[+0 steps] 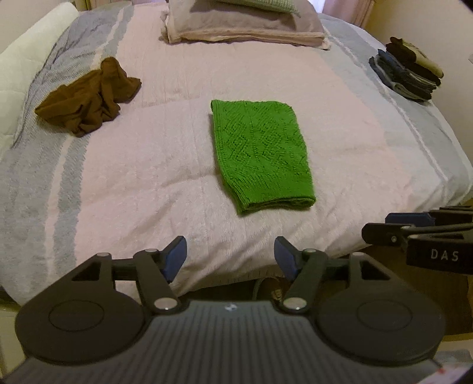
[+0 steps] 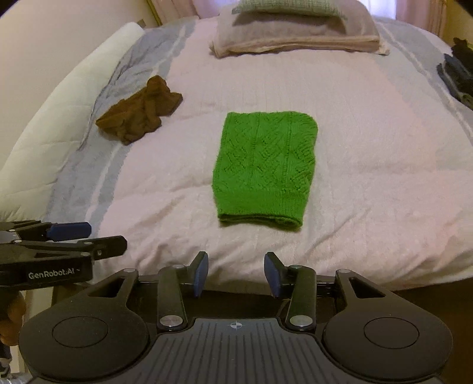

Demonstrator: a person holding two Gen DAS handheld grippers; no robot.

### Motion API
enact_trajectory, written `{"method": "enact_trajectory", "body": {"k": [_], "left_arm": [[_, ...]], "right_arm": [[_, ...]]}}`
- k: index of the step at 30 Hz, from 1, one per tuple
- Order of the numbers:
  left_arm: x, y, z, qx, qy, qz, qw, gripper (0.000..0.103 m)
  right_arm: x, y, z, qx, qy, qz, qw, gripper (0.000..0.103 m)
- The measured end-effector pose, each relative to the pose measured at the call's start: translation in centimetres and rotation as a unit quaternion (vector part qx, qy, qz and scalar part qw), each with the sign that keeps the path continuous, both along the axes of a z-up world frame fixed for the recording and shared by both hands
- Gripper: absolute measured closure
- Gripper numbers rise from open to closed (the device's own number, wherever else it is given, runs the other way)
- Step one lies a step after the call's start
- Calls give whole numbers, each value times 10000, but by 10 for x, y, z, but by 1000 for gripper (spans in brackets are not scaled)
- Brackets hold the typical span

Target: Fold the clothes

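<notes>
A green knitted garment [image 1: 261,153] [image 2: 264,168] lies folded into a neat rectangle in the middle of the bed. My left gripper [image 1: 230,255] hangs open above the bed's near edge, well short of the garment, with nothing between its blue pads. My right gripper [image 2: 236,273] is open too, also back over the near edge and empty. Each gripper shows from the side in the other's view: the right gripper [image 1: 414,227] at the right edge, the left gripper [image 2: 74,236] at the left edge. A crumpled brown garment [image 1: 88,99] [image 2: 140,113] lies at the bed's left.
The pink and grey striped bedspread [image 1: 133,177] [image 2: 369,177] covers the bed. Folded pillows and blankets [image 1: 245,26] [image 2: 295,32] sit at the far end. A stack of dark folded clothes [image 1: 408,71] [image 2: 458,76] rests at the right edge. A white bolster [image 1: 26,68] lines the left.
</notes>
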State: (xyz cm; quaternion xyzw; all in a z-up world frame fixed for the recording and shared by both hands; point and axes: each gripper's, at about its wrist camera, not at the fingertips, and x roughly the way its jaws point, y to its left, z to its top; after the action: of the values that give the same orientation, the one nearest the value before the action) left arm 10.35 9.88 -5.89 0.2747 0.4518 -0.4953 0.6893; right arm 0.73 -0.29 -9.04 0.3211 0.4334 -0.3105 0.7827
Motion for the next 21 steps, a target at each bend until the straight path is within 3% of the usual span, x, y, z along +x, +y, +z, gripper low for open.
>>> {"method": "enact_trajectory", "body": {"k": [9,21], "left_arm": [[-10,20,38,-214,-130,-99,9996,39],[-17,5,41,-226,-182,171,9994,39]], "right_arm": [[-12,14,23,-68,-26,-104,9999,63],[-13,-10,24,-95,-90,265,9996,63]]}}
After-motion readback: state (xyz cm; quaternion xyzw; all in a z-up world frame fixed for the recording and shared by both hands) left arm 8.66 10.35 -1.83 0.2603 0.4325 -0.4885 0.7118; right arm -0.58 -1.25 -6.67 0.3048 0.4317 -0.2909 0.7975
